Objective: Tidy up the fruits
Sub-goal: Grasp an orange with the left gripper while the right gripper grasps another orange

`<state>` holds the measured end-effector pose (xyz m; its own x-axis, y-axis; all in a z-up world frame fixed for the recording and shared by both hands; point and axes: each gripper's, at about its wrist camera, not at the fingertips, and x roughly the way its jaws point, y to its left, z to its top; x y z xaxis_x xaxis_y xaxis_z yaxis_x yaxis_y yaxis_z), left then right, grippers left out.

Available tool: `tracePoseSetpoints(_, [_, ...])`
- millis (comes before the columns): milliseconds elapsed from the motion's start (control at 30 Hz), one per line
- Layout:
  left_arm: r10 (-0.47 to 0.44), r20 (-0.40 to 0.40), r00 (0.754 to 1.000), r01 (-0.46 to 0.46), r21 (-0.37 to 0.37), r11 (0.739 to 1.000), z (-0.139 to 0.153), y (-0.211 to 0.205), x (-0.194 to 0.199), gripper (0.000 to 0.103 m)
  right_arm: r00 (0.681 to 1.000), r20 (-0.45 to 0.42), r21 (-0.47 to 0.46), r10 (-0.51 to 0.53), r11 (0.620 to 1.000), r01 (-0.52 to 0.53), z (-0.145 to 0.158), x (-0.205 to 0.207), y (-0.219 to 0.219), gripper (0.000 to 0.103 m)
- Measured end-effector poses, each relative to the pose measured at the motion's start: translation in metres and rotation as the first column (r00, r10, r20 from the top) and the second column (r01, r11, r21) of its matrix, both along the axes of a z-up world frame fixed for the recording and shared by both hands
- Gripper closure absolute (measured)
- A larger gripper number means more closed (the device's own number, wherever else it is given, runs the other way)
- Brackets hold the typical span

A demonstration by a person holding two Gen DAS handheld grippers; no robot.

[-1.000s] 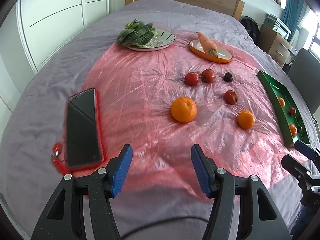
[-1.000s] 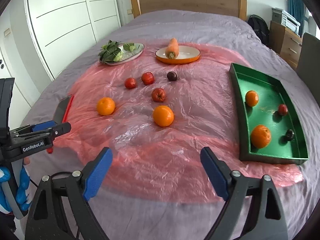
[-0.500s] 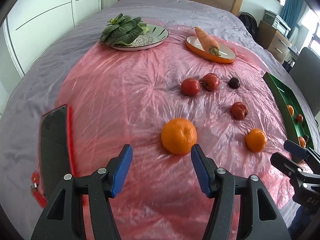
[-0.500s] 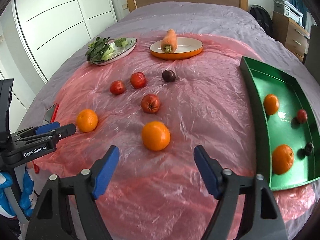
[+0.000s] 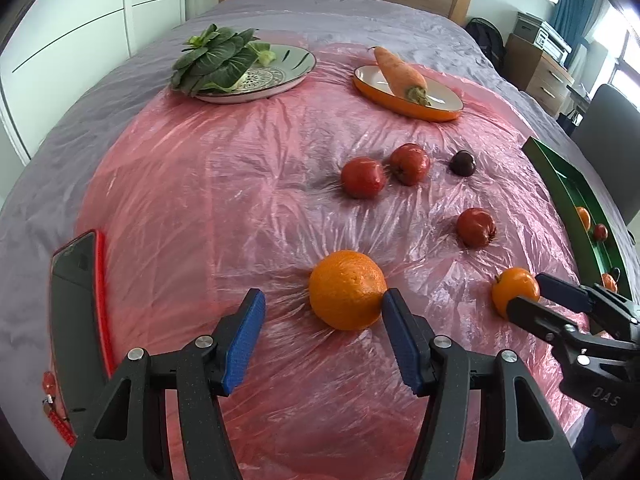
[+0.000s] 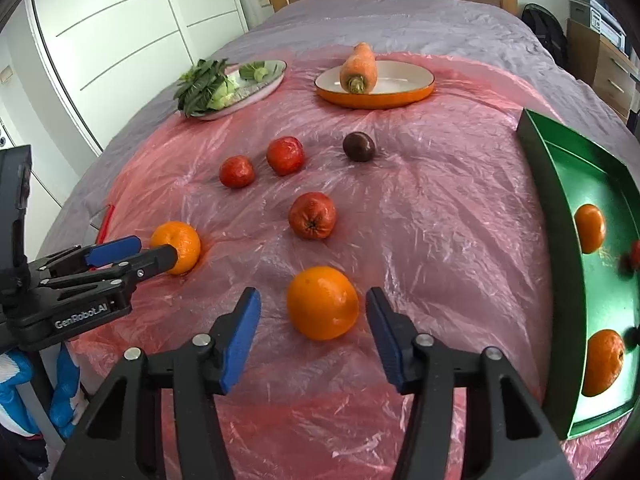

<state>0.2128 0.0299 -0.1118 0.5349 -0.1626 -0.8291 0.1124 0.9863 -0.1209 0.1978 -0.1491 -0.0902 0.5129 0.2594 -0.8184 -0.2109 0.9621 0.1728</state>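
**Closing in on two oranges**

Reaching down over the crinkled pink plastic sheet [image 5: 248, 184], the left gripper [image 5: 322, 300] is standing open, its right blue pad [image 5: 400, 332] just beside a round orange [image 5: 347, 295] lying at its one o'clock. Only the left wrist view is showing the black phone in a red case [image 5: 78, 320] at nine o'clock. The right gripper [image 6: 312, 312] is closing, pads apart, around a second orange [image 6: 322, 303] lying between them without contact. Only the right wrist view is showing the floor of the green rectangular tray [image 6: 600, 280] at three o'clock, holding two oranges, and a blue-and-white gloved hand [image 6: 60, 396] at eight o'clock.
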Motion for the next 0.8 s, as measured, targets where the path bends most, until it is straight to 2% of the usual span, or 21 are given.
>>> tracePoseSetpoints(200, [-0.022, -0.005, 1.000, 0.022, 0.001, 1.000, -0.003, -0.008, 0.004, 0.048, 1.000, -0.015, 0.007, 0.008, 1.000, -0.008, -0.009, 0.007, 0.000, 0.023])
tracePoseSetpoints(400, [-0.026, -0.020, 0.999, 0.026, -0.008, 1.000, -0.009, -0.013, 0.010, 0.048, 0.999, -0.026, 0.006, 0.019, 1.000, -0.019, -0.016, 0.009, 0.002, 0.030])
tracePoseSetpoints(500, [-0.024, -0.026, 0.999, 0.024, -0.005, 1.000, -0.013, -0.014, 0.012, 0.048, 0.999, -0.034, 0.005, 0.018, 1.000, -0.018, -0.020, 0.011, 0.002, 0.043])
tracePoseSetpoints(567, [-0.026, -0.028, 0.999, 0.026, -0.001, 1.000, -0.015, -0.016, 0.014, 0.048, 0.999, -0.040, 0.009, 0.016, 1.000, -0.015, -0.022, 0.012, 0.001, 0.056])
tracePoseSetpoints(633, [-0.029, -0.028, 0.999, 0.029, 0.007, 1.000, -0.016, -0.017, 0.014, 0.048, 0.999, -0.043, 0.019, 0.015, 1.000, -0.014, -0.024, 0.012, -0.001, 0.056])
tracePoseSetpoints(733, [-0.021, -0.025, 0.999, 0.022, 0.016, 1.000, -0.017, -0.018, 0.014, 0.054, 0.999, -0.044, 0.028, 0.016, 1.000, -0.014, -0.026, 0.012, -0.002, 0.056])
tracePoseSetpoints(800, [-0.010, -0.025, 1.000, 0.011, 0.022, 1.000, -0.018, -0.016, 0.014, 0.064, 0.999, -0.045, 0.034, 0.016, 0.999, -0.014, -0.026, 0.012, -0.003, 0.056])
